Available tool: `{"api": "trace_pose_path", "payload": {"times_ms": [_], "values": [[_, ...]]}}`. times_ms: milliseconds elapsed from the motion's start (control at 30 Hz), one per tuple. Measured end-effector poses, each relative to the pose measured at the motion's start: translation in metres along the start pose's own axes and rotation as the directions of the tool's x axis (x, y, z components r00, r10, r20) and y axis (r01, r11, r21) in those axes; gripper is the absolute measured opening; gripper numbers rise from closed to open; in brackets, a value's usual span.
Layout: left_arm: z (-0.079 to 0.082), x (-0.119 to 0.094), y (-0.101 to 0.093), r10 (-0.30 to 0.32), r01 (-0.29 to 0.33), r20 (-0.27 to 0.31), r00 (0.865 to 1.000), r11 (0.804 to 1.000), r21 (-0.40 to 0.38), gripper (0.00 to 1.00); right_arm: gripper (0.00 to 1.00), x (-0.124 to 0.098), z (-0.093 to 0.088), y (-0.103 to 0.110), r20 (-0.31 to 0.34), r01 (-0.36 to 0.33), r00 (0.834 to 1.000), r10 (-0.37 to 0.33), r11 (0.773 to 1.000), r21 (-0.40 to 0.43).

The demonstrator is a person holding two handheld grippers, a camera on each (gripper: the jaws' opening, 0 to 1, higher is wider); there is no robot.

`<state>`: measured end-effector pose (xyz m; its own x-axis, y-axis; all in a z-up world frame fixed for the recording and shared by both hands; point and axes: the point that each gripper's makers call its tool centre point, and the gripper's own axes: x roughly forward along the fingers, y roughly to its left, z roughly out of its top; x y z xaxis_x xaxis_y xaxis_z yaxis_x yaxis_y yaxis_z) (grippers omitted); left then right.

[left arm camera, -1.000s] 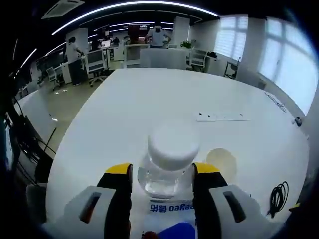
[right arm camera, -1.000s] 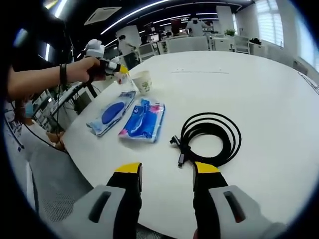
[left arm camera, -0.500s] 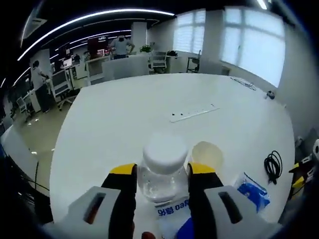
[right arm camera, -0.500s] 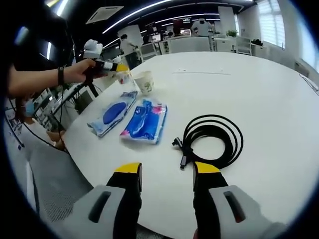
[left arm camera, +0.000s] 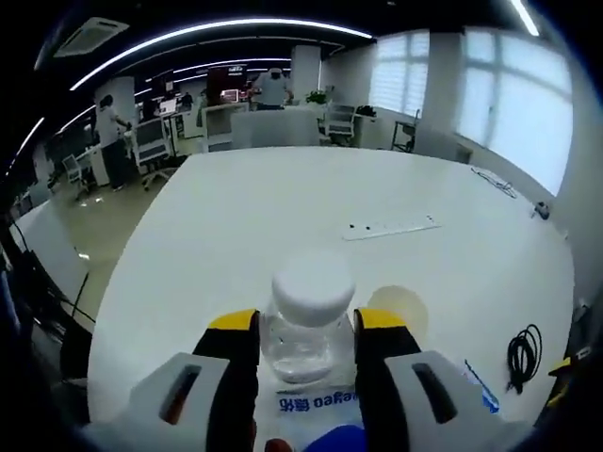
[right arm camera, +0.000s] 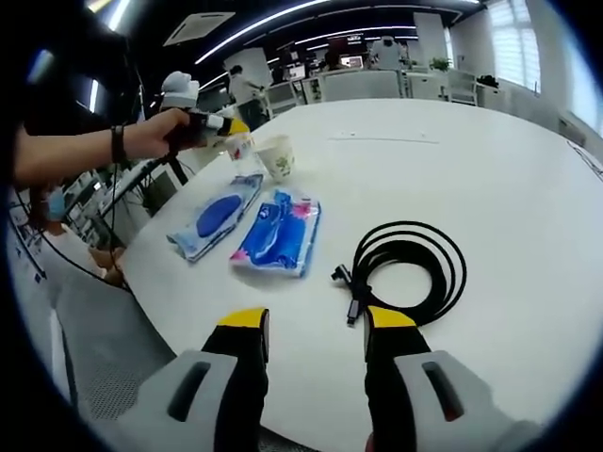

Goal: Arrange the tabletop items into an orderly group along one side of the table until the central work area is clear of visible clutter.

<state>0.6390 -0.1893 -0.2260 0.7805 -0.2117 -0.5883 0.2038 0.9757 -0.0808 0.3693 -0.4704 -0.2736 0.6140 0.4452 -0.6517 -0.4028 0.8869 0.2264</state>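
Since the earlier frames the left gripper view has swung, while the clear jar (left arm camera: 307,325) is kept clamped by the left gripper (left arm camera: 295,331), above the counter (left arm camera: 283,217) beside the paper cup (left arm camera: 400,309). The right gripper (right arm camera: 312,329) is held open and empty near the coiled cable (right arm camera: 407,270). The smooth jar could slip, or the cup be knocked over on lowering.

Your left tool (left arm camera: 294,325) is clamped at lower centre; your right tool (right arm camera: 307,325) gapes, with your left hand (right arm camera: 158,133) upper left.
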Motion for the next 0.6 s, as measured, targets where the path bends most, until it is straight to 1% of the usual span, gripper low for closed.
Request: {"api": "trace_pose_path", "payload": {"times_ms": [167,433,467,600], "values": [[0.0006,0.0018,-0.0037,0.022,-0.022,-0.012,1.000,1.000,-0.014,0.39,0.39,-0.0034,0.0013,-0.0036,0.008,0.008,1.000,-0.008,1.000,0.004],[0.0003,0.0015,-0.0034,0.027,-0.028,-0.037,0.999,0.999,-0.027,0.39,0.39,-0.0068,-0.0028,-0.0077,0.010,0.017,1.000,-0.018,1.000,0.018],[0.0019,0.0006,-0.0042,0.017,-0.019,-0.029,0.999,0.999,-0.046,0.39,0.39,-0.0069,-0.0022,-0.0072,0.012,0.017,1.000,-0.017,1.000,0.017],[0.0079,-0.0056,-0.0042,0.005,-0.005,-0.009,1.000,0.999,-0.053,0.46,0.39,-0.0071,0.0024,-0.0052,0.027,0.013,1.000,-0.013,1.000,0.016]]}}
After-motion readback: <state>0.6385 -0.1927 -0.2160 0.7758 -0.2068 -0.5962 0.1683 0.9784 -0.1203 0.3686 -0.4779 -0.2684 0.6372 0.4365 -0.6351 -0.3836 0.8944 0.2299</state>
